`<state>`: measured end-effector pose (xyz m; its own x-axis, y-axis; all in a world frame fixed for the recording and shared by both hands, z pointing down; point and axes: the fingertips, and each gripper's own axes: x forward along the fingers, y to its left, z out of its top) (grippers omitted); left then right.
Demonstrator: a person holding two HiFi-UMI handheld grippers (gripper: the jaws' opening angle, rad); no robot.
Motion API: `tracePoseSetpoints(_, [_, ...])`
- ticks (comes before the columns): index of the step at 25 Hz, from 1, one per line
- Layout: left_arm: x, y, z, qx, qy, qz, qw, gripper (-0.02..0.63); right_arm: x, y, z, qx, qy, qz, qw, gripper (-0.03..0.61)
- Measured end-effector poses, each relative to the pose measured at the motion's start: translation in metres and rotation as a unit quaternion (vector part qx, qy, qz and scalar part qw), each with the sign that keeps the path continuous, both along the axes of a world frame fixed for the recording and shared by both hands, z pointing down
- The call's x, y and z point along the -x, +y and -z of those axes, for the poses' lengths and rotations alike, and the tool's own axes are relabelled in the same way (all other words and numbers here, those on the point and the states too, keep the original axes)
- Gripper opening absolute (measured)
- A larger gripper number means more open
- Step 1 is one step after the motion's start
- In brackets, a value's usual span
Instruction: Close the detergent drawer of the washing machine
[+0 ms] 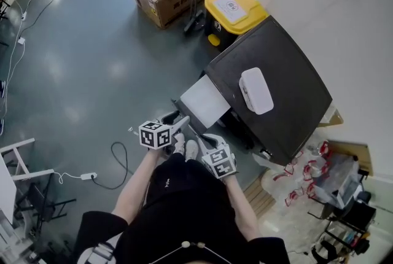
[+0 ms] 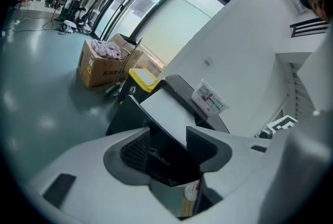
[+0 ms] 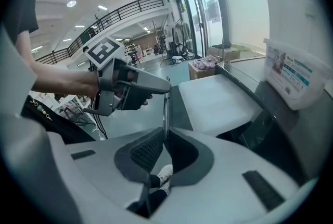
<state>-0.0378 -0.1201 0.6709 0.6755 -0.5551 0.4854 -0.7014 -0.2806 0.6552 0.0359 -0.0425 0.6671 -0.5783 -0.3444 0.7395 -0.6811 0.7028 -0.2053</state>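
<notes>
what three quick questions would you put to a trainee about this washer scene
1. True or false: the pale detergent drawer of the dark washing machine is pushed fully in.
2. What lies on top of the machine? A) a folded towel B) a white lidded plastic tub C) a yellow bottle
3. Which has its jaws wide apart, the left gripper or the right gripper?

Key: 1 false, it stands pulled out. 2 B. 3 the left gripper; the right one's jaws nearly meet on the drawer's thin front edge.
</notes>
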Motion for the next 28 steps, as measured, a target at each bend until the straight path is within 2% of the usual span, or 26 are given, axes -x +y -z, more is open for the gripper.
tracePoseSetpoints(21, [-0.035, -0.042, -0.001, -0.001, -0.001, -0.046, 0.999, 0.206, -0.036, -0.041, 0.001, -0.014, 0.023, -0.063, 0.998, 0.038])
tracePoseSetpoints(28, [-0.05, -0.059, -0.002, -0.001, 0.004, -0.046, 0.999, 0.206, -0.052, -0.058, 0.0, -0.024, 0.034, -0.077, 0.996, 0.038])
